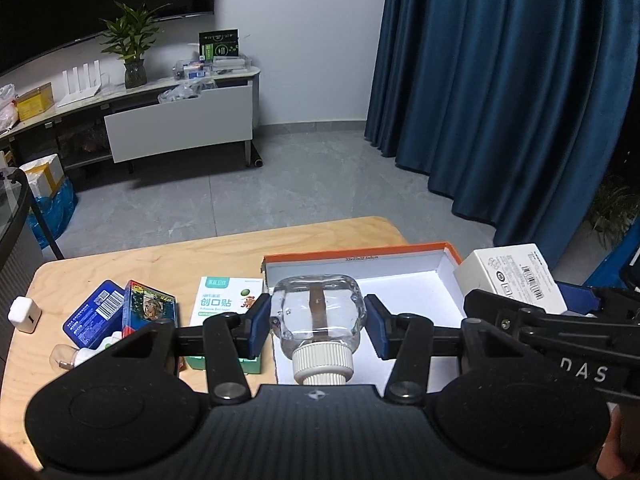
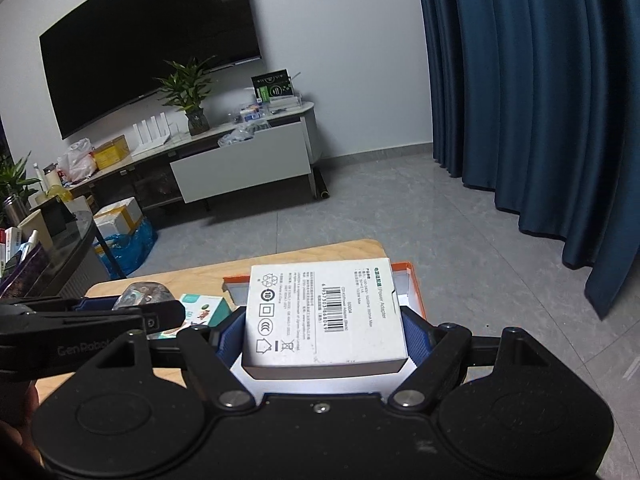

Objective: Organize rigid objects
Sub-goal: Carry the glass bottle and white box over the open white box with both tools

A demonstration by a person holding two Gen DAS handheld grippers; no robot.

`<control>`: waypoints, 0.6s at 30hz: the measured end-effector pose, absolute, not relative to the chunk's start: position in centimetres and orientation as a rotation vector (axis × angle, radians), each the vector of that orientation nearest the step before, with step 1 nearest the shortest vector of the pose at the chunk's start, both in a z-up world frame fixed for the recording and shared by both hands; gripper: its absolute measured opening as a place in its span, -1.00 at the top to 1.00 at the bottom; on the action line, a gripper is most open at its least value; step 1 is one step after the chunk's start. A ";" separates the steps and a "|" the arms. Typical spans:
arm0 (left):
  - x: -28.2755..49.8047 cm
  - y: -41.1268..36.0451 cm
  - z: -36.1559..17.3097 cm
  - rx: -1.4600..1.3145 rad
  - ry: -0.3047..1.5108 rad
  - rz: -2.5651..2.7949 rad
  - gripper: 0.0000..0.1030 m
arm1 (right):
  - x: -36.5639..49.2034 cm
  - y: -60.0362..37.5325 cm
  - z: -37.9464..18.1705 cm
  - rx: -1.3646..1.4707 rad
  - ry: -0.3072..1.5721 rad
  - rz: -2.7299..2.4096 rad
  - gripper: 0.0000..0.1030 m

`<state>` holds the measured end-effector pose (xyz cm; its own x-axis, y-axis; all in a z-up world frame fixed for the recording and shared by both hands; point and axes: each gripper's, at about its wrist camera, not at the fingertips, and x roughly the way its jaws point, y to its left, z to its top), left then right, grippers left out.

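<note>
Loose items, far left: a blue tin (image 1: 94, 312), a colourful carton (image 1: 150, 306) and a bandage box (image 1: 224, 304) lie on the wooden surface (image 1: 168, 258), not yet in the tray.

Left tongs (image 1: 318, 318): you hold a clear bottle (image 1: 320, 312) by its flat sides, white cap toward the camera, above the near left corner of the orange-rimmed tray (image 1: 360, 251).

Risk, bottle: the smooth plastic could slide between the blue pads (image 1: 258, 324) if you tilt further; released here, it might catch the tray's wall and roll back onto the surface.

Right tongs (image 2: 324, 336): spread wide around a white power adapter box (image 2: 320, 312), label up, held over the tray's right end.

Risk, box: it fills the jaws' span, so a small twist could let it slip; lowering both hands together could knock box against bottle, or tongs against tongs.

Hidden: the box covers most of the tray in the right view, so the floor beneath it cannot be checked.

Hard to make out: a small clear object (image 1: 64, 356) beside the tin, partly behind the left tongs, and a white cube (image 1: 24, 314) at the surface's edge.
</note>
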<state>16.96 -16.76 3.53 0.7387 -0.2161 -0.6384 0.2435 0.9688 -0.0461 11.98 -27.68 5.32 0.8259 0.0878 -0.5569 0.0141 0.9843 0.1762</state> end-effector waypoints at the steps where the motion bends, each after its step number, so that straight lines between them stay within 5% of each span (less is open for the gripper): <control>1: 17.2 -17.0 3.6 0.040 0.699 -0.251 0.04 | 12.3 -27.8 5.3 0.174 0.601 0.039 -0.80; 18: 19.5 -17.8 3.3 0.038 0.727 -0.234 0.04 | 15.0 -27.7 4.3 0.154 0.653 0.033 -0.80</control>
